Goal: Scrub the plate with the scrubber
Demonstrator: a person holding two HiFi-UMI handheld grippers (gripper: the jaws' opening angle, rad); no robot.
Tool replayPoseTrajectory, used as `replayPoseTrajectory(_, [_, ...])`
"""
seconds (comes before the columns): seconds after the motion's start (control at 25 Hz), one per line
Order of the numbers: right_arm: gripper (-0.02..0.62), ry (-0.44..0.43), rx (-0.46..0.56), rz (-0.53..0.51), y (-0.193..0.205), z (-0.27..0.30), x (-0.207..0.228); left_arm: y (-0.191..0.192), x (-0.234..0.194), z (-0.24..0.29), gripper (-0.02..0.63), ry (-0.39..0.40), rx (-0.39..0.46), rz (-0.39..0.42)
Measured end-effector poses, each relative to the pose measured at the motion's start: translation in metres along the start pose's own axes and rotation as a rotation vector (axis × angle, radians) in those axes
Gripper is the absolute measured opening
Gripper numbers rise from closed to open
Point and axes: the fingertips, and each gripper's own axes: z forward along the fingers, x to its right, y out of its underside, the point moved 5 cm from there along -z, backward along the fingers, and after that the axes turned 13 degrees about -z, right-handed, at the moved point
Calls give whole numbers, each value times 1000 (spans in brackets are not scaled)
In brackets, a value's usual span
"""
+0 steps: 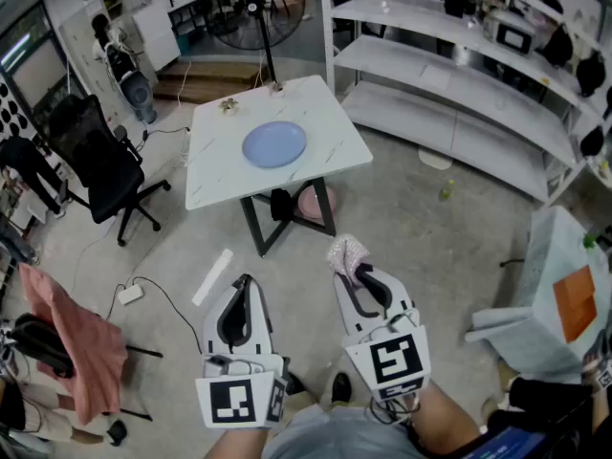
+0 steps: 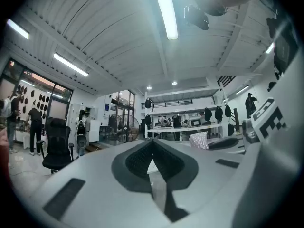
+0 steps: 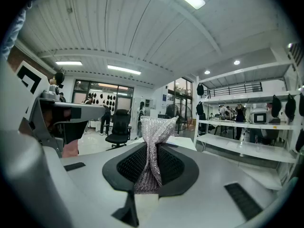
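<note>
A round pale blue plate (image 1: pixel 274 145) lies in the middle of a white marble-look table (image 1: pixel 210 175), some way ahead of both grippers. My right gripper (image 1: pixel 350 266) is shut on a silvery mesh scrubber (image 1: pixel 346 252), which sticks out past the jaw tips; the right gripper view shows the scrubber (image 3: pixel 152 151) pinched between the black pads. My left gripper (image 1: pixel 243 282) is held beside it with its jaws shut and nothing between them. Both grippers hover over the floor, short of the table. In the left gripper view the scrubber (image 2: pixel 199 139) shows off to the right.
A black office chair (image 1: pixel 100 165) stands left of the table. White shelving (image 1: pixel 449 75) runs along the right. A standing fan (image 1: pixel 253 17) is behind the table. A pink cloth (image 1: pixel 76 347) hangs at the lower left, and a grey box with an orange patch (image 1: pixel 564 295) sits at the right.
</note>
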Motion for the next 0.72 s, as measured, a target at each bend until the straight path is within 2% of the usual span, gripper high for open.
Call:
replayPoseTrajectory(0.16, [80, 5, 11, 2, 2, 4, 3, 3, -1, 5, 6, -4, -6, -2])
replayPoseTrajectory(0.36, [86, 17, 31, 79, 14, 2, 19, 8, -1, 12, 6, -19, -18, 6])
replayPoseTrajectory(0.72, [87, -5, -19, 49, 30, 52, 36, 15, -36, 59, 6, -52, -27, -13])
